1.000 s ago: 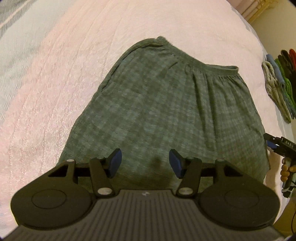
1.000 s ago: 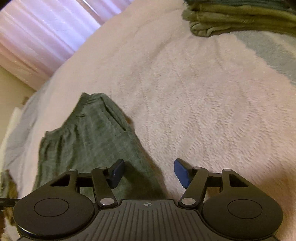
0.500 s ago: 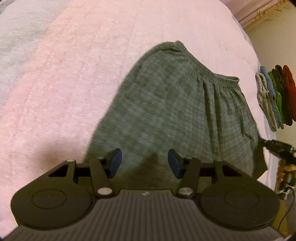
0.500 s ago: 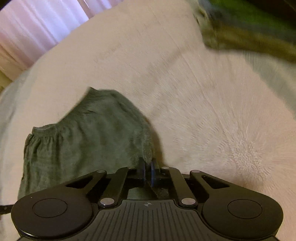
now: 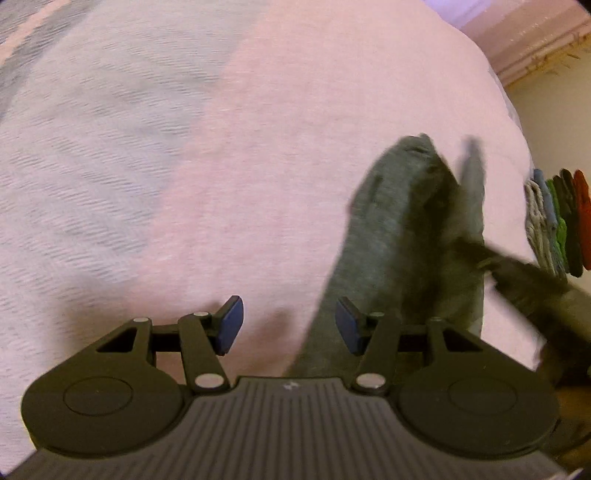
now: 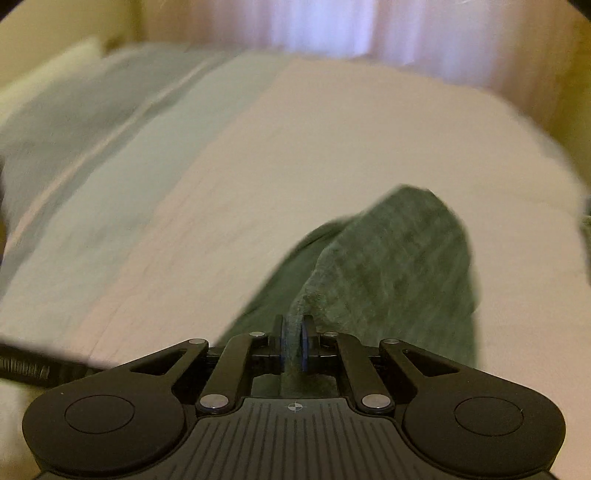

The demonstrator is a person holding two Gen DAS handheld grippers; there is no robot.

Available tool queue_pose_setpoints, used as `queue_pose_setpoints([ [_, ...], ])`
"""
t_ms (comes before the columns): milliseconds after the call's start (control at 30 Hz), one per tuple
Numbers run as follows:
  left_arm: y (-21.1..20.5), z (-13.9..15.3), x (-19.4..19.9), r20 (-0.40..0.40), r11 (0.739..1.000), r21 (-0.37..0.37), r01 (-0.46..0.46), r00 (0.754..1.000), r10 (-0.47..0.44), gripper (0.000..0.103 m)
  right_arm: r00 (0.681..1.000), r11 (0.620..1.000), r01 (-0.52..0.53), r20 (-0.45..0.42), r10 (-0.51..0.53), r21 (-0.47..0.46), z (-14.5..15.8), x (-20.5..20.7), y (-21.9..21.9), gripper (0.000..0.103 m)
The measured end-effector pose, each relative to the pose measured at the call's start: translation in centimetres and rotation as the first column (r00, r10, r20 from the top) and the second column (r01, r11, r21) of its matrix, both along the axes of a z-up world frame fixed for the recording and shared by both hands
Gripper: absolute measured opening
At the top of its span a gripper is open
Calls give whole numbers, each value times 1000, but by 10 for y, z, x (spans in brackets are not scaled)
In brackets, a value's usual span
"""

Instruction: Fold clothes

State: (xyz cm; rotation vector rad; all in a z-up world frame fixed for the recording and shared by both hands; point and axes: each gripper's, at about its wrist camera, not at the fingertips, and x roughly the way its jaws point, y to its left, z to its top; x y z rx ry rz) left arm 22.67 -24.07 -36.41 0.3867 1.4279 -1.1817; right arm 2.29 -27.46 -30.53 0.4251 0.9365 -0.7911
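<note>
The green checked shorts (image 5: 402,236) lie on the pink bedspread (image 5: 229,192), partly lifted and folded over. My right gripper (image 6: 293,345) is shut on an edge of the shorts (image 6: 399,266) and holds that part up off the bed. It appears blurred at the right of the left wrist view (image 5: 517,273). My left gripper (image 5: 288,326) is open and empty. It hovers over the bedspread at the shorts' left edge, its right finger over the cloth.
A stack of folded clothes (image 5: 557,221) sits at the far right of the bed. A pale blue-grey blanket (image 6: 92,155) covers the far side of the bed. Curtains (image 6: 351,29) hang behind the bed.
My right gripper, shut on the shorts' edge since half a second ago, has lifted and swung the cloth over. My left gripper has shifted left, off the middle of the shorts.
</note>
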Motion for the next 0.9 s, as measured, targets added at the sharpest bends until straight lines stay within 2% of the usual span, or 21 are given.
queue_pose_setpoints([
  [33, 3, -1, 4, 0, 1000, 4, -4, 1000, 4, 49, 1000, 1000, -7, 3, 7, 23, -7, 6, 7, 83],
  [133, 9, -4, 9, -13, 1000, 6, 1, 1000, 0, 49, 996, 998, 28, 82, -33, 63, -4, -10, 22, 85],
  [200, 12, -5, 10, -27, 1000, 10, 8, 1000, -7, 49, 986, 989, 93, 126, -107, 118, 1, -33, 23, 85],
  [233, 12, -6, 9, -36, 1000, 10, 14, 999, -14, 48, 974, 978, 141, 157, -165, 154, 4, -54, 23, 85],
  [300, 13, -8, 4, -63, 999, 3, 33, 998, -32, 47, 929, 935, 263, 198, -311, 237, 6, -97, 22, 84],
  [333, 13, -8, 1, -81, 999, -3, 45, 996, -45, 46, 892, 898, 334, 213, -400, 288, 6, -123, 21, 84],
  [400, 12, -9, -5, -123, 998, -12, 63, 990, -64, 40, 779, 787, 468, 232, -582, 402, 3, -179, 21, 84],
  [433, 11, -10, -8, -148, 997, -15, 71, 986, -72, 39, 716, 727, 518, 237, -657, 450, 0, -202, 22, 84],
  [500, 6, -12, -14, -189, 997, -16, 82, 978, -83, 39, 565, 584, 598, 228, -793, 549, -9, -252, 28, 83],
  [533, 2, -13, -17, -202, 996, -14, 85, 976, -86, 39, 485, 507, 628, 213, -848, 591, -14, -274, 32, 82],
  [567, -3, -14, -22, -213, 996, -11, 87, 973, -87, 39, 421, 443, 649, 193, -886, 619, -19, -290, 36, 81],
  [600, -9, -15, -27, -224, 996, -10, 89, 971, -89, 39, 370, 391, 662, 176, -912, 639, -24, -302, 40, 81],
  [633, -15, -16, -31, -232, 995, -14, 94, 968, -95, 39, 334, 357, 674, 164, -928, 647, -27, -311, 42, 81],
  [700, -31, -14, -39, -242, 994, -10, 110, 964, -110, 46, 291, 320, 698, 155, -944, 640, -30, -322, 43, 81],
  [733, -41, -15, -44, -242, 993, -3, 119, 963, -116, 47, 280, 311, 710, 152, -948, 632, -31, -325, 44, 81],
  [900, -92, -19, -70, -197, 987, 24, 159, 969, -151, 56, 294, 332, 734, 163, -942, 593, -31, -321, 44, 81],
])
